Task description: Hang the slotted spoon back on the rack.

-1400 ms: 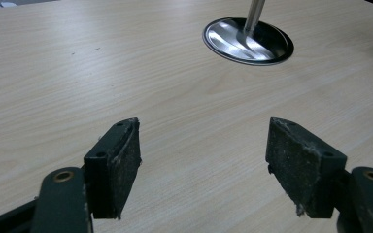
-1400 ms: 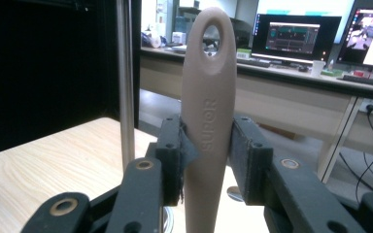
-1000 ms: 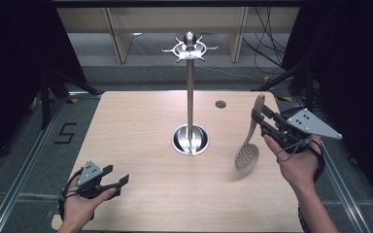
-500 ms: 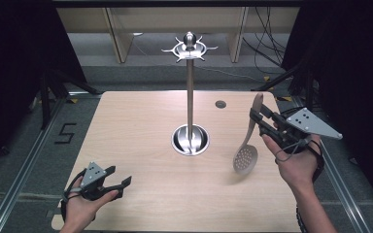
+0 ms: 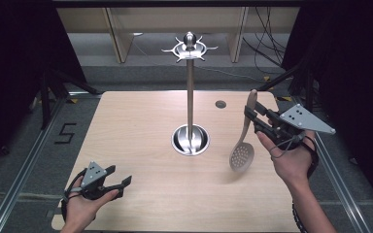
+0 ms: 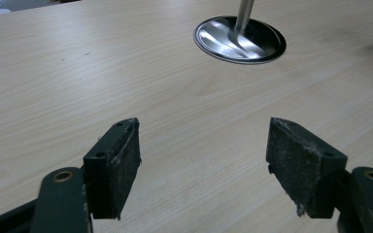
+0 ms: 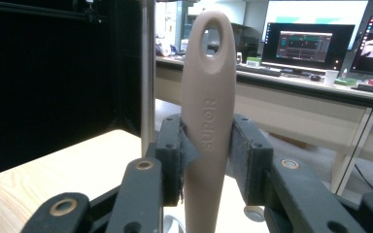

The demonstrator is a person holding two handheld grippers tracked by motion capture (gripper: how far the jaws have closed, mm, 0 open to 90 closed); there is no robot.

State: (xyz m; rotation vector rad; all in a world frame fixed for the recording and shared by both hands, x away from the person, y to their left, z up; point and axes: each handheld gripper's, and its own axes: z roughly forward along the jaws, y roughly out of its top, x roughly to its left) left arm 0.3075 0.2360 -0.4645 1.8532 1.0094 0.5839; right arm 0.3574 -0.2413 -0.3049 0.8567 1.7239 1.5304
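Observation:
A beige slotted spoon (image 5: pixel 243 141) hangs bowl-down above the table's right side, its handle (image 7: pixel 208 111) upright with a hanging hole at the top. My right gripper (image 5: pixel 252 119) is shut on that handle, pads (image 7: pixel 177 160) pressing both sides. A tall metal rack pole (image 5: pixel 190 97) rises from a round shiny base (image 5: pixel 190 140) at the table's middle, with hooks (image 5: pixel 189 48) at its top. My left gripper (image 5: pixel 125 183) rests low near the front left corner, open, with nothing between its pads (image 6: pixel 121 162); the rack base (image 6: pixel 240 40) lies ahead of it.
The wooden table (image 5: pixel 141 121) has a small dark round hole (image 5: pixel 220 104) at the back right. Metal rails run along both table sides. Desks and monitors (image 7: pixel 306 46) stand beyond the table in the right gripper view.
My left gripper has shifted slightly forward and right along the front edge. The right gripper and spoon have stayed almost still.

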